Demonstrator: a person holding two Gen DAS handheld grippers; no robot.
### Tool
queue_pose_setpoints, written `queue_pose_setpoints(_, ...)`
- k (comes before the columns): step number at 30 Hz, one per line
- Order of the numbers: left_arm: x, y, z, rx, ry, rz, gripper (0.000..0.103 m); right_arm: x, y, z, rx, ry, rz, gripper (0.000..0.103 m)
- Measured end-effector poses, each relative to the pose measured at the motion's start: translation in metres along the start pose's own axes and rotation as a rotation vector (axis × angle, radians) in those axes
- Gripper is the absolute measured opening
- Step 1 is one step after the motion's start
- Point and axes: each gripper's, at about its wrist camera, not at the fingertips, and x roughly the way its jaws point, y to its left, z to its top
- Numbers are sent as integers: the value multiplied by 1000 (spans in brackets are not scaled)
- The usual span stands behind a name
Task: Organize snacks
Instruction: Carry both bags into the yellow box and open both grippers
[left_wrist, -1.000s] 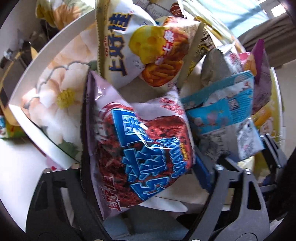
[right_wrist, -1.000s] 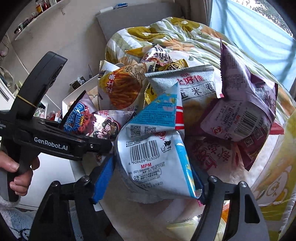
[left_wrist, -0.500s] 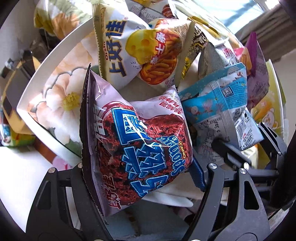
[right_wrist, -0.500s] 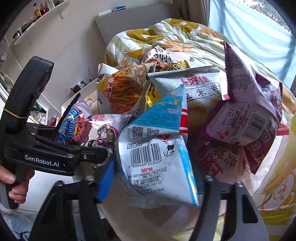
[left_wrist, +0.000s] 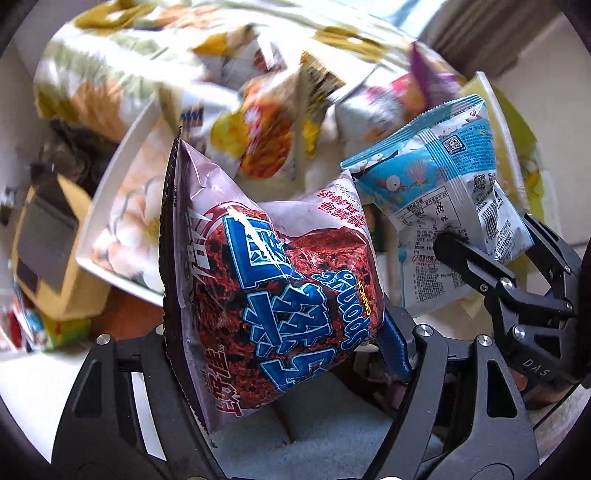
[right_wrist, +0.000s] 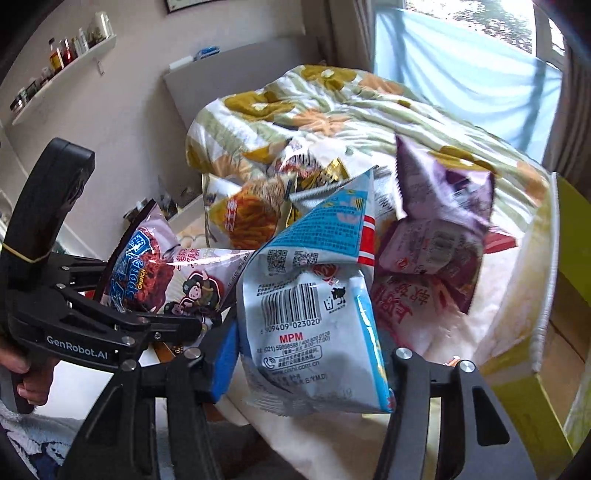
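We've got the left gripper (left_wrist: 280, 332) clamped on the "Spoons Crunch" bag (left_wrist: 273, 280), right gripper (right_wrist: 310, 358) pinching the blue "MPM" packet (right_wrist: 314, 317), over the floral bedspread (right_wrist: 332, 107).

This is a bedroom in a home. A bed (right_wrist: 369, 122) fills the middle of the right wrist view, covered by a quilt (right_wrist: 317, 107) printed with yellow and orange flowers on pale green stripes, and a plain grey headboard (right_wrist: 236, 77) stands against the wall behind it. A window (right_wrist: 480, 48) with a sheer blue curtain (right_wrist: 443, 81) lets in daylight on the far side. High on the wall a white shelf (right_wrist: 62, 70) carries small bottles and jars. Snack packets (right_wrist: 436, 206) lie heaped on the bed, beside a white tray (left_wrist: 122, 206) with a flower print. A cardboard box (left_wrist: 48, 251) sits low beside the bed.
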Motion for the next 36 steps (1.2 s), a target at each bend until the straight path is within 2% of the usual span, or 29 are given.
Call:
queue_pose_setpoints(6, -49, -22, 22, 199, -95, -40, 74, -46, 5, 14, 133, -69, -171, 53)
queue_pose_setpoints(10, -69, -49, 39, 308, -150, -93, 74, -86, -3, 21, 232, -116, -242, 53)
queue_pose_setpoints(19, -84, -150, 94, 431, -221, -201, 74, -161, -70, 23, 414, -204, -428, 53)
queue_pose_setpoints(24, -59, -230, 122, 457, -218, -215, 74, -187, -133, 11, 469, -213, -468, 53)
queue_pose_setpoints(30, -1, -329, 158, 480, -146, -200, 74, -197, -210, 4, 520, -187, -466, 53)
queue_pose_setpoints(36, 58, -381, 183, 469, -86, -168, 74, -189, -267, -7, 560, -135, -438, 53)
